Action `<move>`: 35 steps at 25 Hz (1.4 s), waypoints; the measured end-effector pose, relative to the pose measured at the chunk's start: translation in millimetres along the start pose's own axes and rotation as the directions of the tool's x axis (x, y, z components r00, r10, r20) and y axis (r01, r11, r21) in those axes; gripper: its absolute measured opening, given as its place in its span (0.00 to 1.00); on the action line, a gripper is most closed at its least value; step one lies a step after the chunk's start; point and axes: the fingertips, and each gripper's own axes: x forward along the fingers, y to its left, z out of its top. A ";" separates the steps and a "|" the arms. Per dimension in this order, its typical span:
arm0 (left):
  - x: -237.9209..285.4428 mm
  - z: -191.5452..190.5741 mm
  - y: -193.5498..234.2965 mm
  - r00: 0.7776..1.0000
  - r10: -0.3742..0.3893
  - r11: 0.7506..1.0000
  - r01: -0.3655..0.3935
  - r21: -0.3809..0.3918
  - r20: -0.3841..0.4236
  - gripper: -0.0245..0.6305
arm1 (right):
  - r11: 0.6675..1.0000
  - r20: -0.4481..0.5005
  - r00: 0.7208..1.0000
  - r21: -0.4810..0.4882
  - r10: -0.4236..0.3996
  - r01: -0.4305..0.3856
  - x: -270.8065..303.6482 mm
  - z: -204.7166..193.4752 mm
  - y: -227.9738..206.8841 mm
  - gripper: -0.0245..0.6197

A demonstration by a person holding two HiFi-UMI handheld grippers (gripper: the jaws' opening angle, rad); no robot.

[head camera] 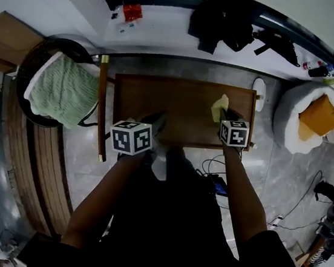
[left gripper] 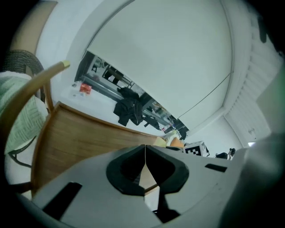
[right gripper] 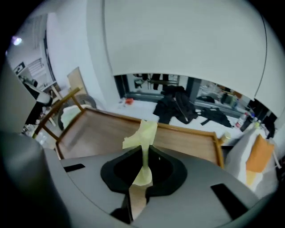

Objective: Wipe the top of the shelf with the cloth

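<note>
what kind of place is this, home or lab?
Probably a lived-in home room, though perhaps staged: a wooden shelf, a wicker chair with a green knit throw, and dark clothes heaped on the window ledge.

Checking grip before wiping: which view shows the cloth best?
The right gripper view: the cloth stands pinched between the right gripper's shut jaws. The head view shows it small, over the shelf; the left gripper view, not clearly.

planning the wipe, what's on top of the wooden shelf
Only a pale yellow cloth, pinched in the right gripper, over the brown wooden shelf top. The left gripper and arms cover its near edge.
</note>
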 end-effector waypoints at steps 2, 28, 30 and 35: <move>-22.9 12.3 11.1 1.000 0.012 1.000 -0.012 0.003 0.027 0.06 | 0.993 0.053 0.991 -0.012 0.122 -0.122 10.2 30.1 63.4 0.11; -164.9 21.8 131.8 0.989 0.138 0.990 -0.137 -0.015 0.050 0.06 | 0.860 -0.184 0.870 -0.159 0.458 -0.486 107.4 5.8 417.9 0.11; -158.1 17.6 131.0 0.990 0.137 0.990 -0.137 -0.014 0.032 0.06 | 0.860 -0.175 0.876 -0.180 0.450 -0.477 106.3 10.2 412.4 0.11; -132.2 11.8 111.8 0.994 0.112 0.994 -0.112 -0.008 -0.001 0.06 | 0.885 -0.187 0.892 -0.154 0.411 -0.440 100.2 -5.0 366.0 0.11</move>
